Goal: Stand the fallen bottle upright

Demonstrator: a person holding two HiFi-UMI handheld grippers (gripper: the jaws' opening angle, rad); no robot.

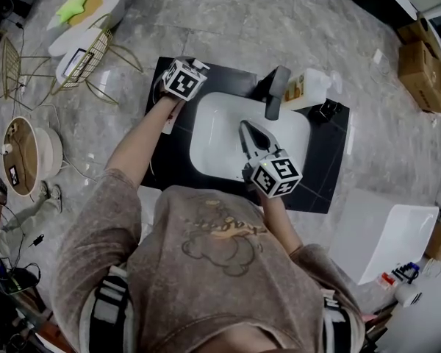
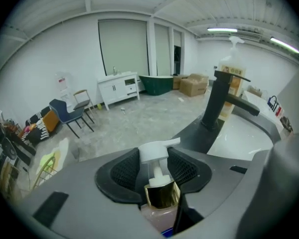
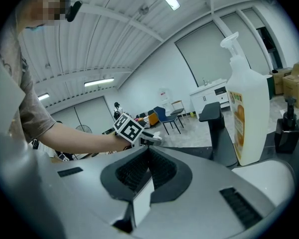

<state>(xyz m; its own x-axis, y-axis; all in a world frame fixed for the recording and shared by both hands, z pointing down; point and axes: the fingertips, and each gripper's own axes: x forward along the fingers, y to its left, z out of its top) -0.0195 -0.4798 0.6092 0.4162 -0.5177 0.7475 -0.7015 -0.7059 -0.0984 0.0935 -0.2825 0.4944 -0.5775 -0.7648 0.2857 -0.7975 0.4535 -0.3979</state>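
Left gripper [image 2: 154, 156] is clamped on the small pinkish bottle with gold collar and white pump head [image 2: 159, 195], pads gripping it at the pump and neck. The bottle's long axis runs along the jaws: pump end toward the fingertips, base toward the camera, nozzle out to the right. It's held over the left strip of the black countertop [image 1: 331, 160], beside the white basin [image 1: 206, 134]. Can't tell if it's vertical. Right gripper [image 3: 149, 151] has its jaws pressed together, empty, over the basin.

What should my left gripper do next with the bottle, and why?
Probably tip the bottle upright and lower it onto the black counter beside the sink. The left gripper has it clamped by the pump neck, so it is held, not yet standing, and bare counter lies below.
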